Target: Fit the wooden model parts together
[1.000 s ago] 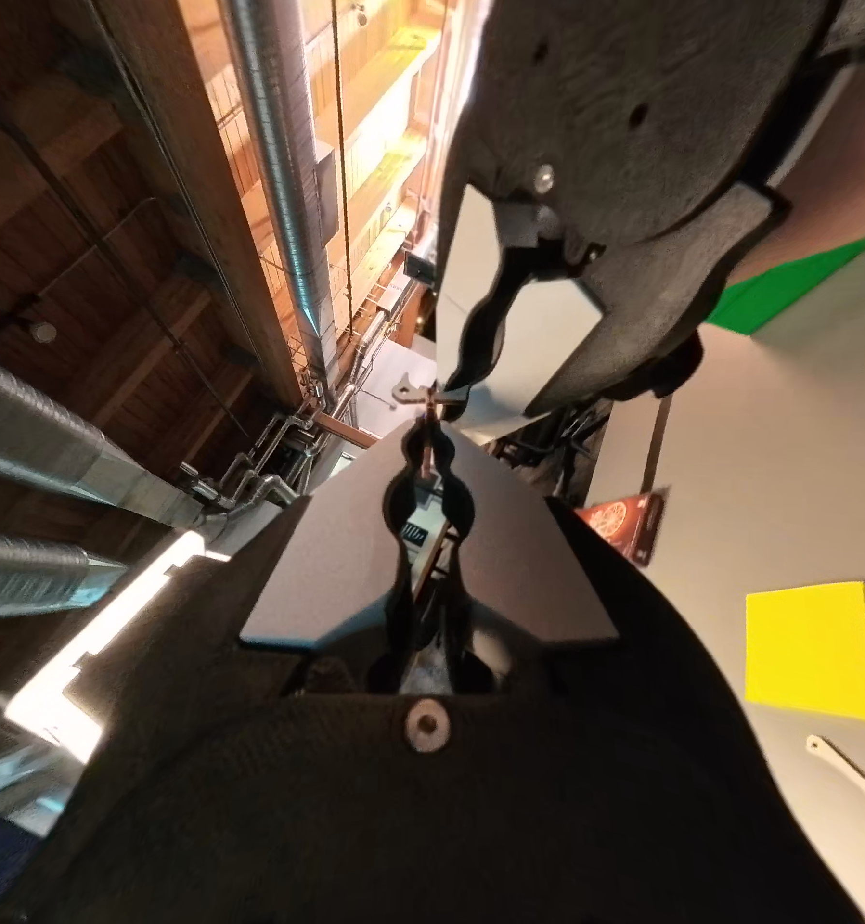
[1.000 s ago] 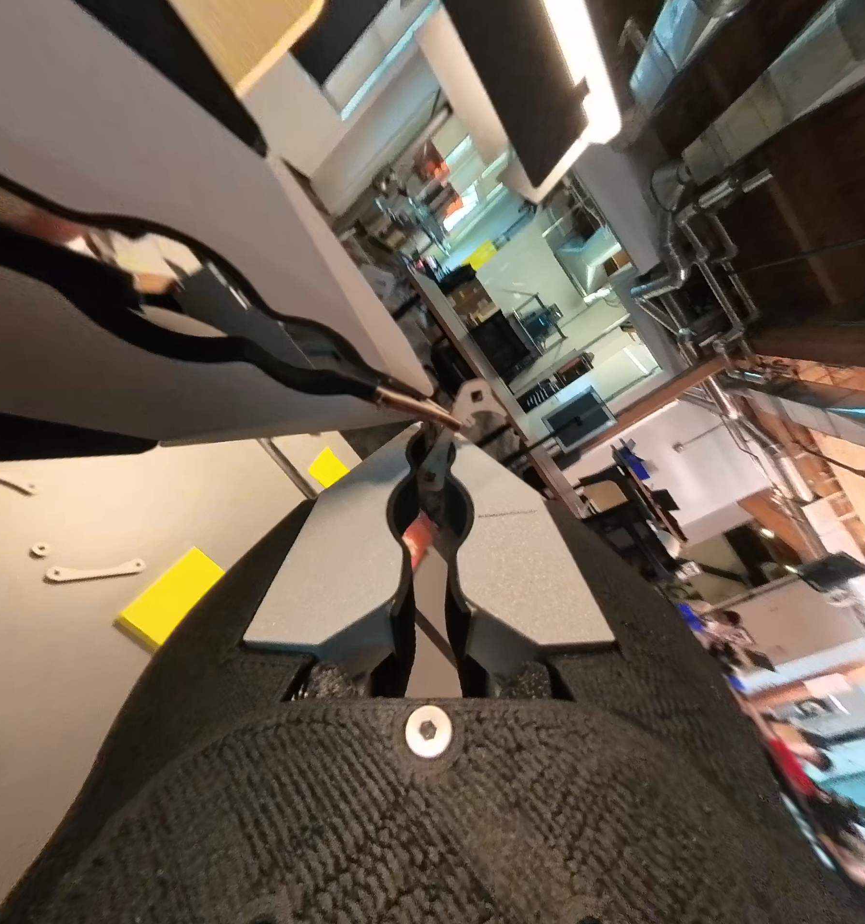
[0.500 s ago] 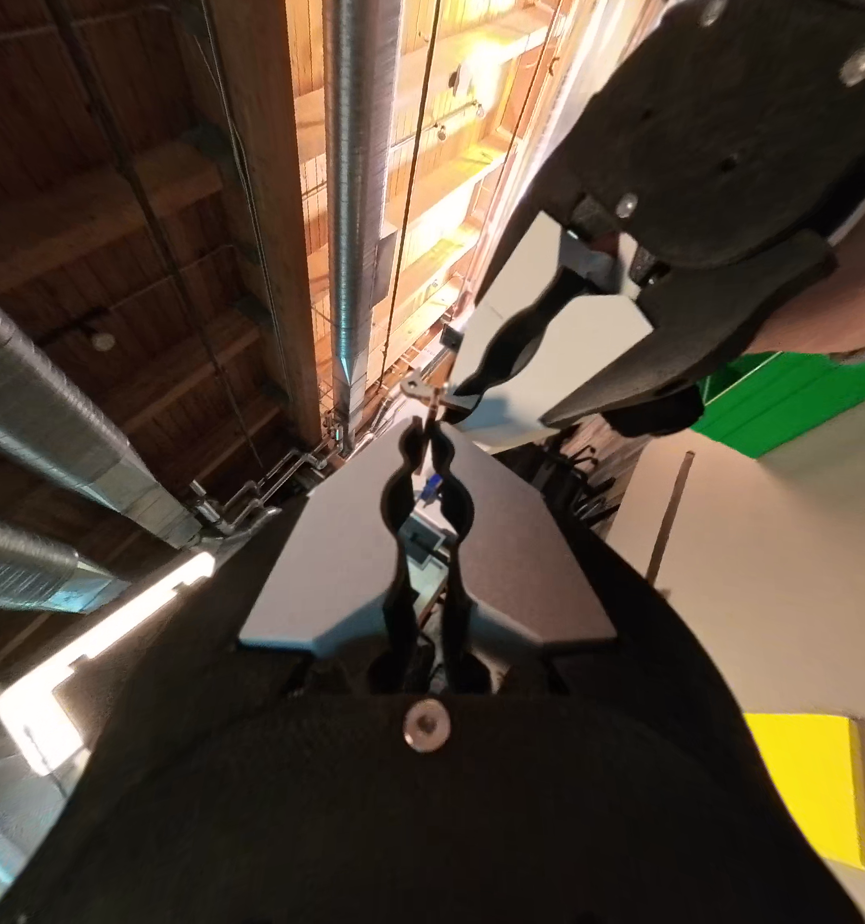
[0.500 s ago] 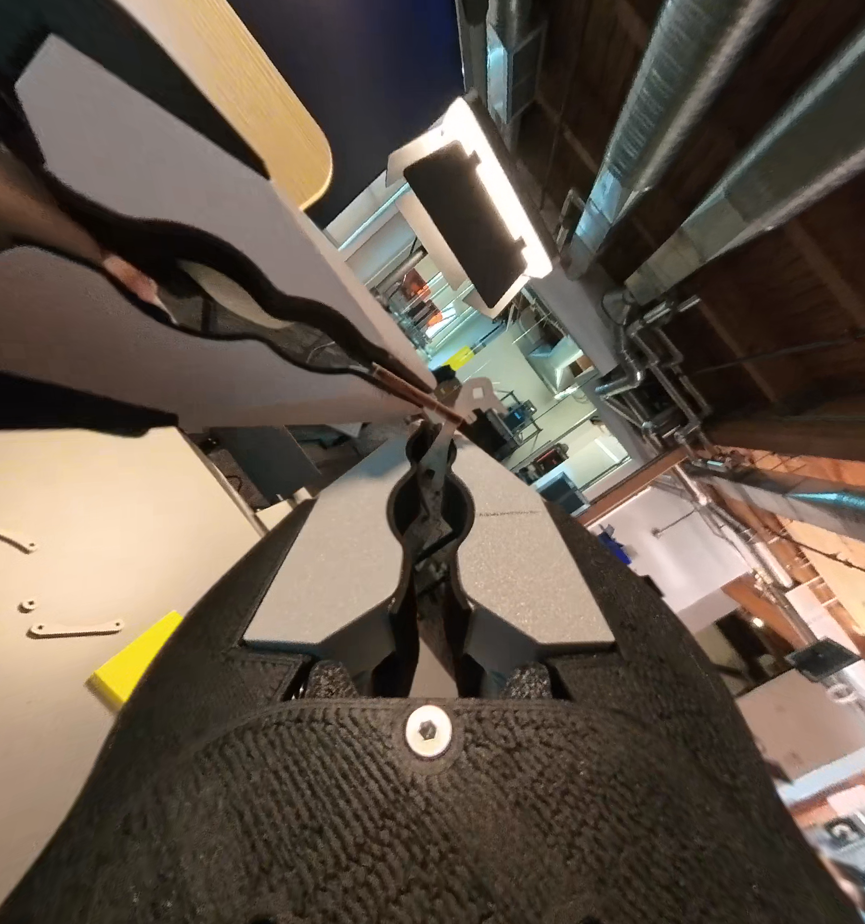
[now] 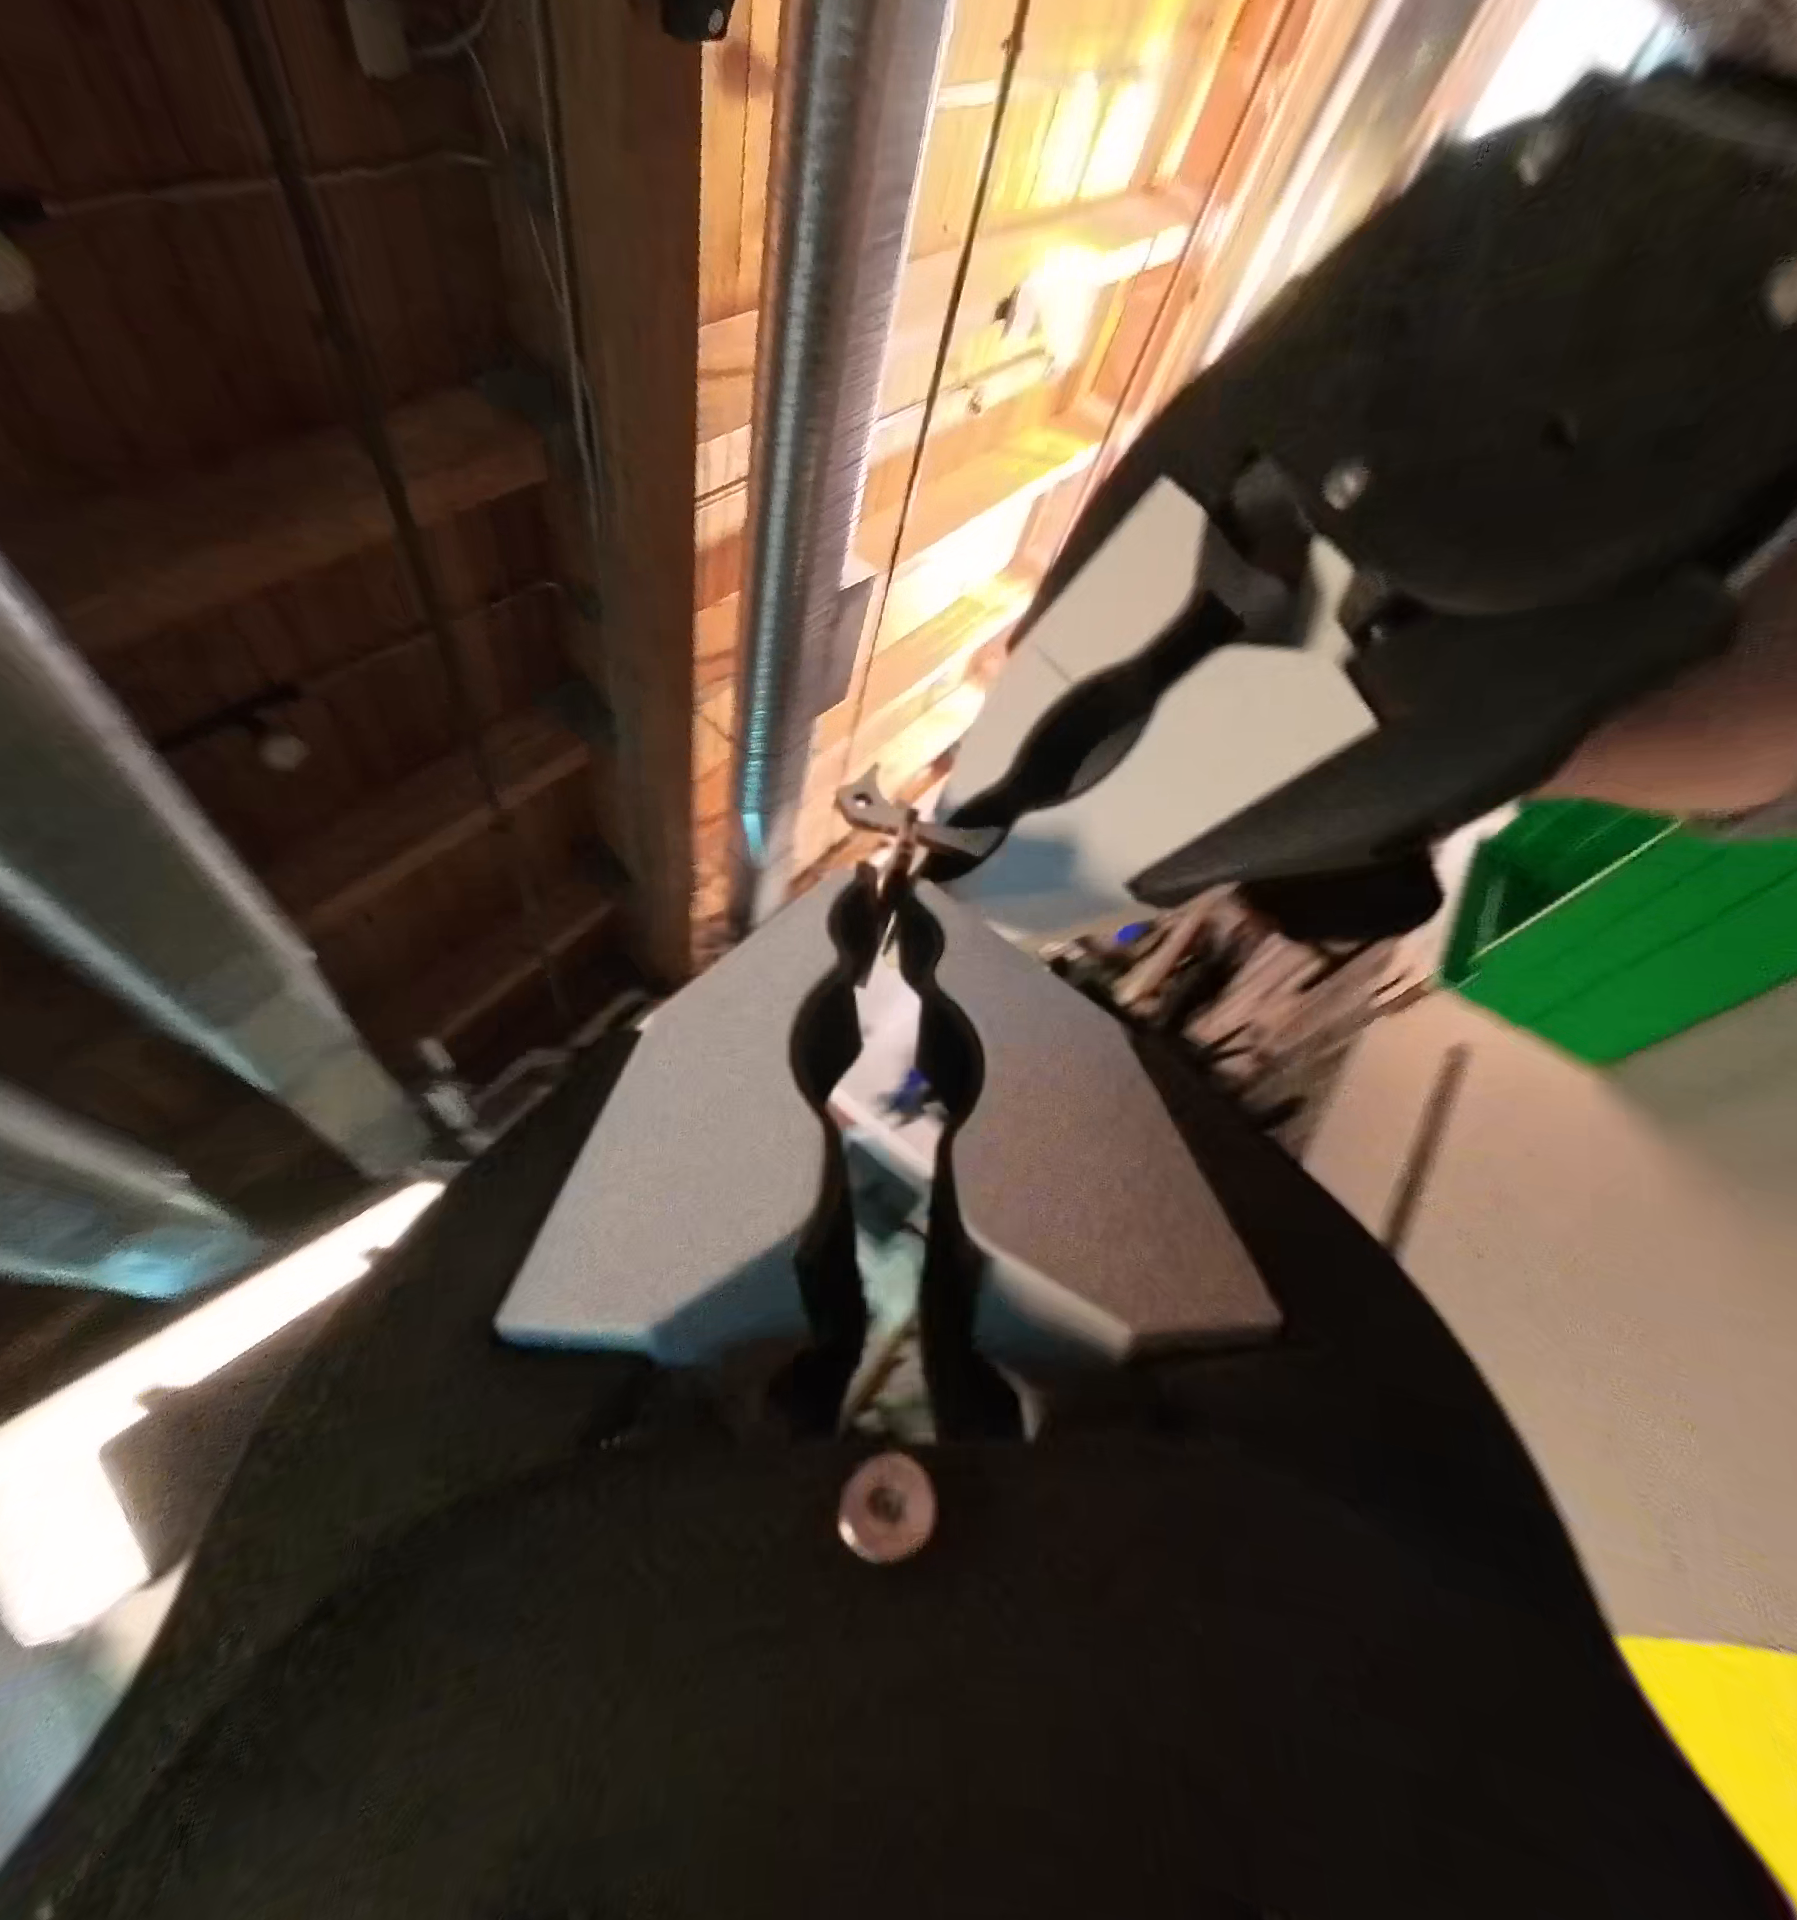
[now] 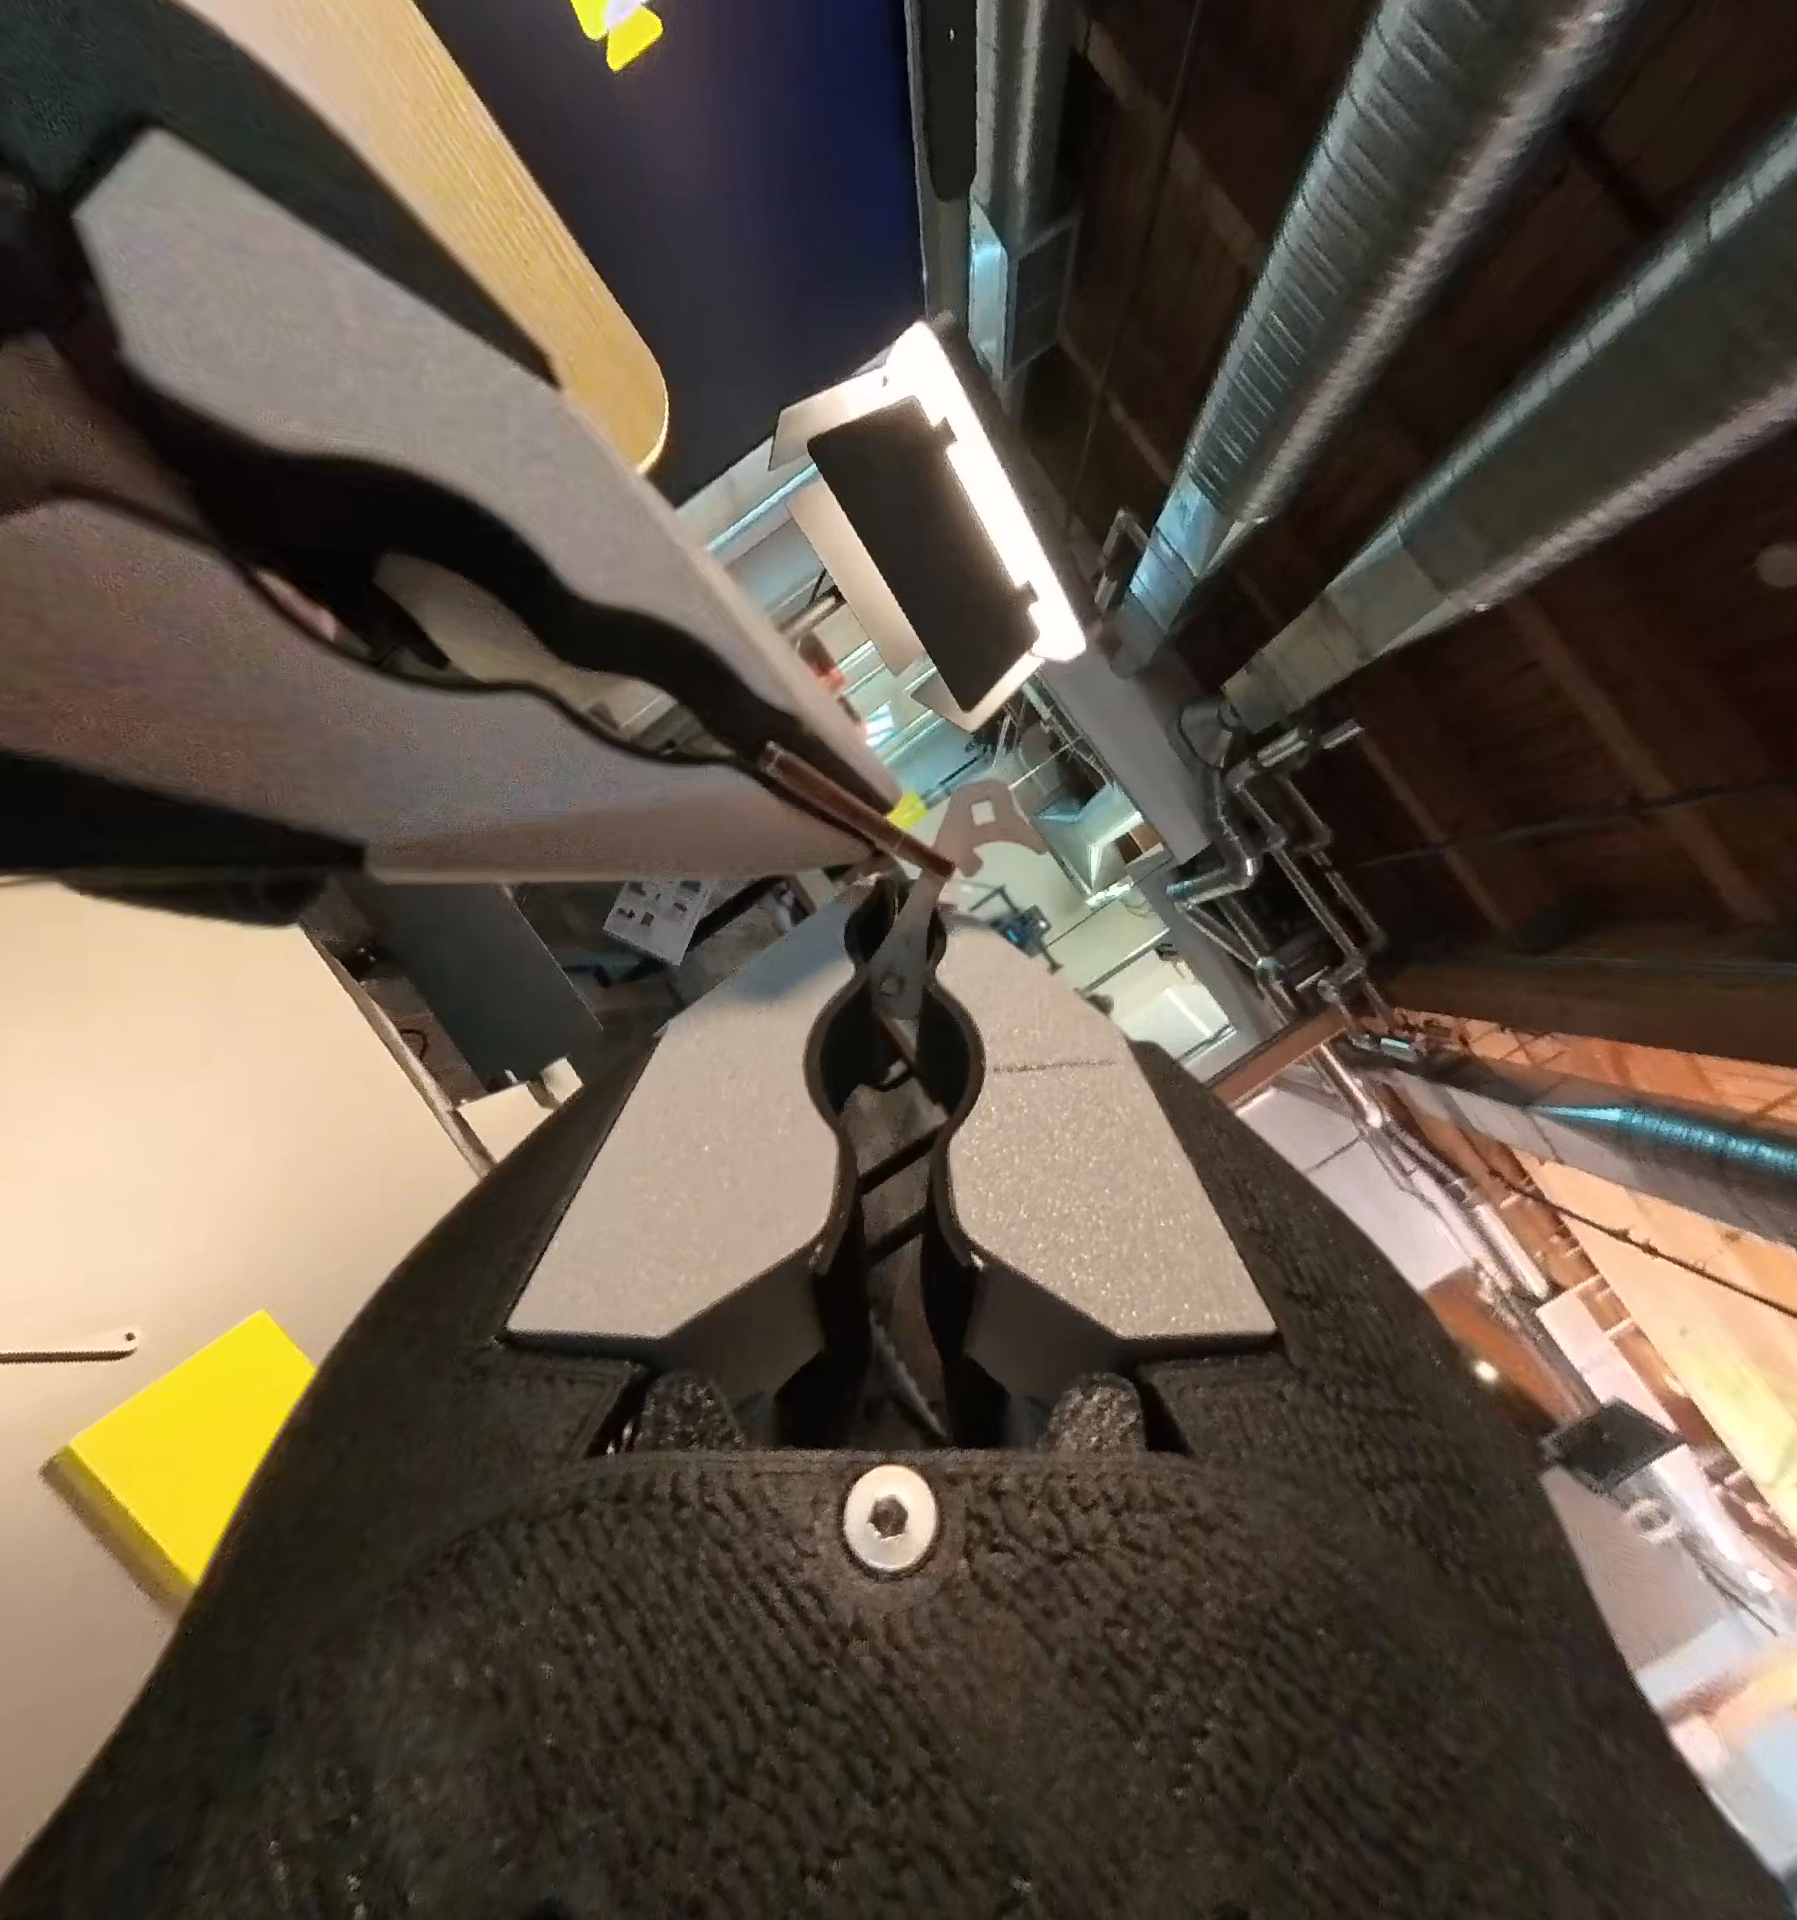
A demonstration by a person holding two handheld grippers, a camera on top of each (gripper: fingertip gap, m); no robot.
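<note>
Left tool (image 5: 889, 899) & right tool (image 6: 899, 894), each clamped on a thin wooden part (image 6: 982, 826) mid-air w/ tips meeting: misalignment may snap/drop them.

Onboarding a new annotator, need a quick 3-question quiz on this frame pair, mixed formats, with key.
1. True or false: the left gripper and the right gripper are both shut on parts, held up off the table.
2. The block lying on the table is: A red, B yellow, C blue.
3. Fill in: the thin brown stick is held by the ___ gripper, the flat wooden part by the other.

Key: 1 true; 2 B; 3 left.
</note>
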